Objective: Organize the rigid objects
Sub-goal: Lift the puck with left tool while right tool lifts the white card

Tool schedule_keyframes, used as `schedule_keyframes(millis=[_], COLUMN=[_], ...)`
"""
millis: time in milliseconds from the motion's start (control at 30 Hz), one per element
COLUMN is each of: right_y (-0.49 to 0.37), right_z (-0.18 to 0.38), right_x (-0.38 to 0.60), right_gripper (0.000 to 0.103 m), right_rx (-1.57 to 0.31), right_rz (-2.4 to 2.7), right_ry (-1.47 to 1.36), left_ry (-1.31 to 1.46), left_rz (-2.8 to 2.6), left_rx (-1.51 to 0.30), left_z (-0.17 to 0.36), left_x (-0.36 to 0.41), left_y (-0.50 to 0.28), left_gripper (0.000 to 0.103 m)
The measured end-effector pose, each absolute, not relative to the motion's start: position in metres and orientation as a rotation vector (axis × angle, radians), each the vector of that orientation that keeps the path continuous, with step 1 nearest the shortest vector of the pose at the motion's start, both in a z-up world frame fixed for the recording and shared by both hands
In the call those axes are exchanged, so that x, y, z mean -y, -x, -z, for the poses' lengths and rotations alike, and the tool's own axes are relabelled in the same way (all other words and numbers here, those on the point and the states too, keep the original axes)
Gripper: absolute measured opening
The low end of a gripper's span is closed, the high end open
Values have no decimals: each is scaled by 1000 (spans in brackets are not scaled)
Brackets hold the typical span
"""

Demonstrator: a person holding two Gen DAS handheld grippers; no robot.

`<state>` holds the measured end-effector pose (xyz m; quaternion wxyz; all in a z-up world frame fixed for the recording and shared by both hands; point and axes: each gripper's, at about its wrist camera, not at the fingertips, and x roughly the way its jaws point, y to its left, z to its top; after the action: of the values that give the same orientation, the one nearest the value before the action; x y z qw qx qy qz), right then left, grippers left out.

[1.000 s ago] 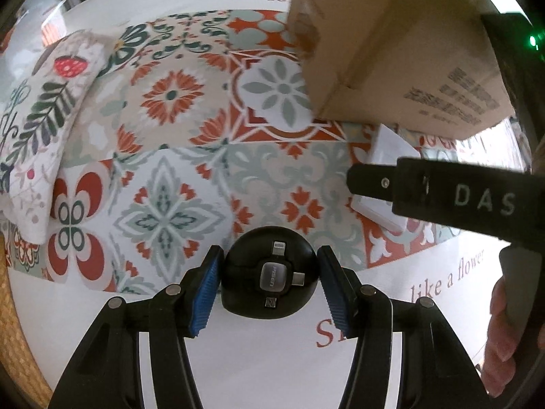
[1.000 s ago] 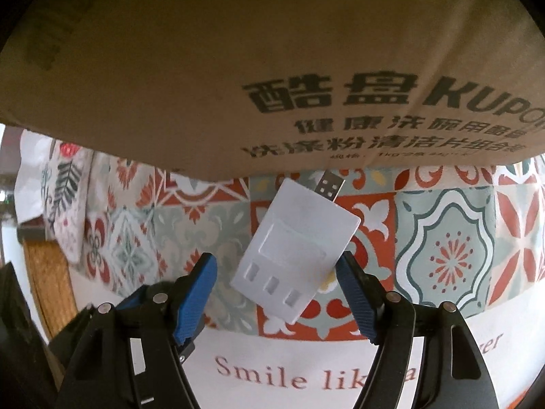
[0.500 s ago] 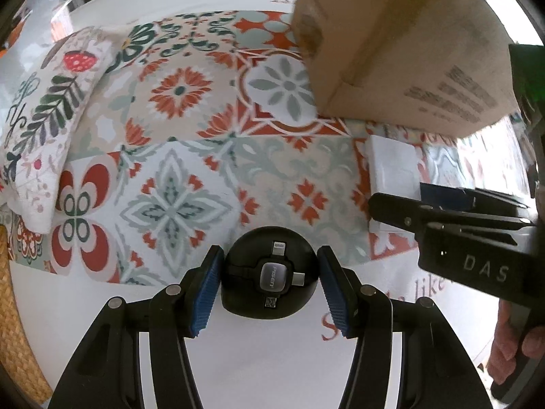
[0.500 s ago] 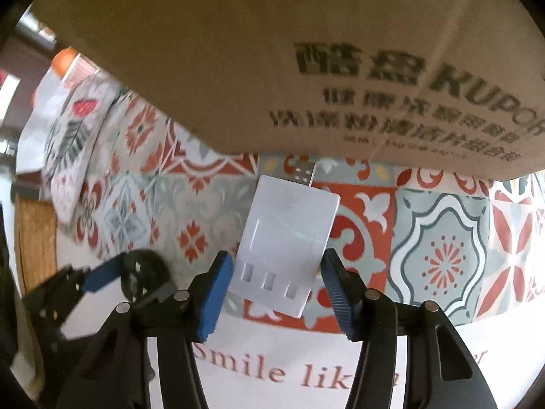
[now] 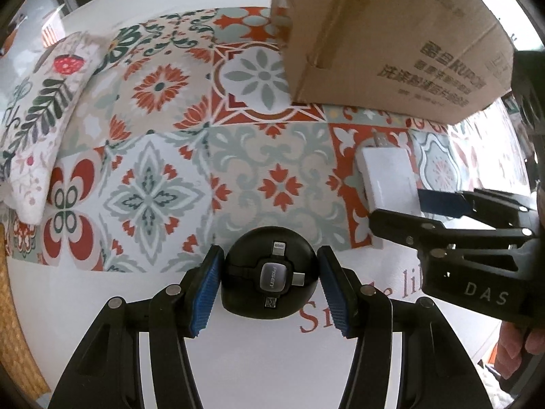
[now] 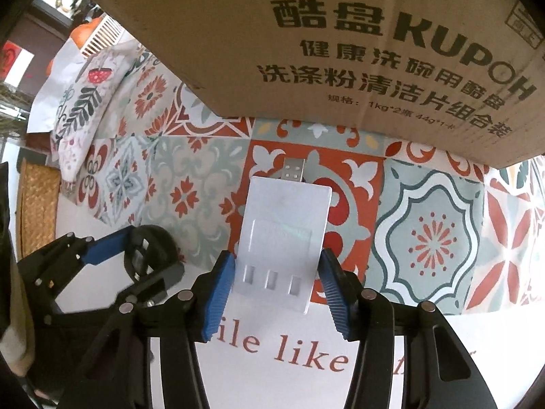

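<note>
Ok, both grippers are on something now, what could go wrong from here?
1. The right gripper jaws are closing on only the near end of the white USB hub; lifted, its long plug end may sag or pivot.
2. The cardboard box stands just beyond the plug, so moving forward could hit it.
3. The left gripper grips a round black cable reel, which might slip.

Ahead: cardboard box looms over my right gripper, blocking forward.
Left: my left gripper crowds that side.
Right: open patterned mat.

Black plastic claw frames, ribbed blue pads, silver screws, white "DAS" lettering.
</note>
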<state>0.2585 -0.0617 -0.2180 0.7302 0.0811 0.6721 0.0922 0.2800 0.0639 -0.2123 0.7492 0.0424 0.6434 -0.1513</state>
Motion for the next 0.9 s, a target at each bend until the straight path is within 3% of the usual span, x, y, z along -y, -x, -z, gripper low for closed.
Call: schedule_keyframes(millis=[200,233,267,400,500,567,633,767,900], right_y=[-262,-263,-263,-265,-270,-270,-273,-276,-280], right_z=[203,199,194,186,188,188,194,200,205], right_x=[74,76,78,84,92,89,87,80,68], right_gripper=[50,37,18,16,17,28,48,56,57], right_rx=[-1444,-1438,-1431,-1432,-1449,-1428,-1457,-1471,-1482], right_rz=[-209,-209,-208,-190,-191,-184,-188,-154,-165], right_ry=[-194,-198,-199,-179,-229,-184,-192,-139,-110], left_ry=[-90,-92,-97,-94,-88,-79,-68,-54,-26], left_rz=[316,317,317,321,308,307,293,276,259], left_rx=[-1362,-1358,-1353,-1352,-1357,-1367,-1376,-1391,-1406], left_z=[194,191,188,181,184,187,191,198,204], left_x=[-66,-65,-63,-59,-57,-58,-63,-73,-83], left_y=[-270,-269,-268,-278,-279,-278,-277,-275,-275], left_gripper=[55,55,55,55,55,55,55,55,55])
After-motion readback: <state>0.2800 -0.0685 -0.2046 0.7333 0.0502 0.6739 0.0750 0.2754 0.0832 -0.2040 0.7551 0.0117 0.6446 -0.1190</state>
